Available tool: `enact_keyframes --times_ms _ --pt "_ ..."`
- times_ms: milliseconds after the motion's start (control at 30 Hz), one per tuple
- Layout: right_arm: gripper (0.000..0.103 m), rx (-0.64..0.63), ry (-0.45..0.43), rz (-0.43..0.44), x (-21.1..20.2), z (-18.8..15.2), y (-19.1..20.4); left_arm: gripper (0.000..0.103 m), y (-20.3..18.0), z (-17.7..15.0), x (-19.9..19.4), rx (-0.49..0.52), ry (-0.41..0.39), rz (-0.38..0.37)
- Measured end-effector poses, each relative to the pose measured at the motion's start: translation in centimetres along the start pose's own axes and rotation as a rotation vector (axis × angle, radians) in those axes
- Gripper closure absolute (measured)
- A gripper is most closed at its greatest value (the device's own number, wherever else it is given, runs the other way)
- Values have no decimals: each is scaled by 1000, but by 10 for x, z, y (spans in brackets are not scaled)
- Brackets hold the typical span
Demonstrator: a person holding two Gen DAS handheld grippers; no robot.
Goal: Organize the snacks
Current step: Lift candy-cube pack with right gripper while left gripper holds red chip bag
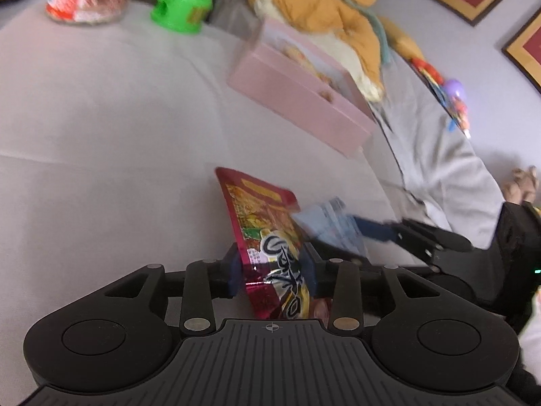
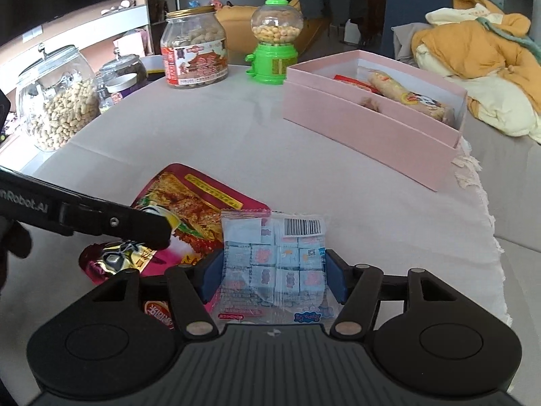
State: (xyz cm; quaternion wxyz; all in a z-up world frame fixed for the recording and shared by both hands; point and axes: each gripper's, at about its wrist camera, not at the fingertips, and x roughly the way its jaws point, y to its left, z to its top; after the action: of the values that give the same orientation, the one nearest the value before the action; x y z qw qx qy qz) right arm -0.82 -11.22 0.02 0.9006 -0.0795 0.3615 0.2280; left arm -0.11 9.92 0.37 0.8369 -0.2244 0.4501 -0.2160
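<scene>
My left gripper (image 1: 272, 267) is shut on a red foil snack packet (image 1: 267, 223) and holds it on edge just above the white tablecloth; the packet also shows in the right wrist view (image 2: 192, 209), with the left gripper's finger (image 2: 135, 226) across it. My right gripper (image 2: 274, 267) is shut on a clear bag of pale blue wrapped candies (image 2: 274, 257), right beside the red packet; the bag shows in the left wrist view (image 1: 329, 223). A pink box (image 2: 365, 125) stands open at the far right of the table, with snack packets inside it.
A peanut jar with a red label (image 2: 194, 50), a green candy dispenser (image 2: 275, 42) and a glass jar of peanuts (image 2: 55, 98) stand at the table's far and left edges. An orange and cream garment (image 2: 480, 54) lies on a sofa beyond the box. The table's right edge (image 2: 487, 223) is close.
</scene>
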Motion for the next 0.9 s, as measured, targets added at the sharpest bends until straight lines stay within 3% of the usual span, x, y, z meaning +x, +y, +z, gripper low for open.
enact_keyframes --times_ms 67,133,267,567,700,833,900 --pt "40 -5 0 -22 -2 -1 -2 65 -1 2 0 -1 49 -39" --pt "40 -11 -3 -45 -6 -4 -4 64 -8 -2 -2 40 47 -53" --pt "40 10 -2 -60 -10 -8 -12 59 -23 -8 11 122 70 -14" --pt "40 44 -17 -76 -18 -18 -27 67 -12 -3 31 -79 -53 -51" --pt "41 65 -21 -94 -20 -19 -37 69 -18 -4 40 -31 -71 -100" --pt "43 142 -21 -69 -28 -16 -59 82 -16 -2 36 -47 -110 -192" --pt "44 184 -39 -65 -35 -12 -71 83 -17 1 30 -37 -135 -201"
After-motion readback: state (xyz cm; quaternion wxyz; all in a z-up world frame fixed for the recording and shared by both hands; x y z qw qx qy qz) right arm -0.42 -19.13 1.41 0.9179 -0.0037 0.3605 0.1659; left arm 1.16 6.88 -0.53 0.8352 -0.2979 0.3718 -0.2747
